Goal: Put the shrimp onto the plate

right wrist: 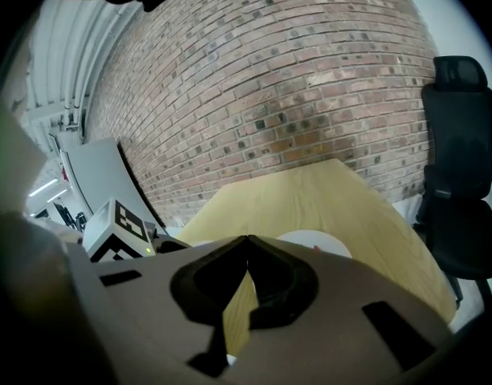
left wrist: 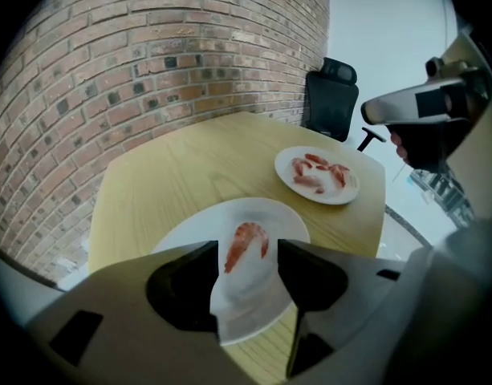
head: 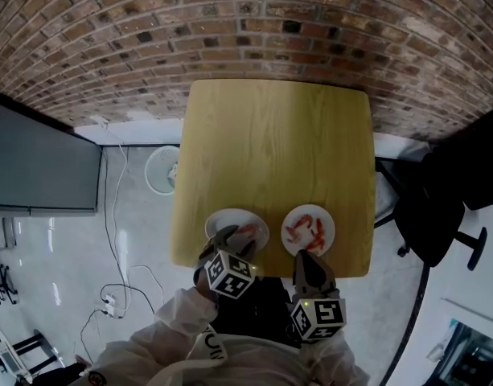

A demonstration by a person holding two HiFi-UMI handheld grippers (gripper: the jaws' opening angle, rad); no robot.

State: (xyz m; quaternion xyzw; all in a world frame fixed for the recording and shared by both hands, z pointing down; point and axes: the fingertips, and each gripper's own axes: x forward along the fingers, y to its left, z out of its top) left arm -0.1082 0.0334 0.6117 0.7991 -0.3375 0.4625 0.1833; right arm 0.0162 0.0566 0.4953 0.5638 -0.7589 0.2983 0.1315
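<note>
- Shrimp [left wrist: 246, 245], a single curled orange-pink one, lay on the left plate [left wrist: 189, 235], a white plate near the table's near edge.
- The left hand-held gripper [head: 236, 240] hung over that plate, pointing steeply down. Its jaws stood wide apart, one on each side of the shrimp, and neither pad pressed on it.
- The right plate [left wrist: 347, 192], also white, sat just beside the left plate, apart from it, and carried several more shrimp [left wrist: 316, 172] in a loose cluster.
- The right hand-held gripper [right wrist: 247, 237] was held at the near rim of the right plate. Its jaw tips met and nothing was between them.
- The table [head: 270, 151] was pale wood with rounded corners, and its far half was bare.
- A brick wall [head: 246, 22] stood beyond the table's far edge.
- A black office chair [left wrist: 330, 99] stood off the table's right side.
- On the floor to the left stood what looked like a small white fan [head: 160, 170], though the view was too small to be sure. Cables [head: 109, 296] trailed nearer.
</note>
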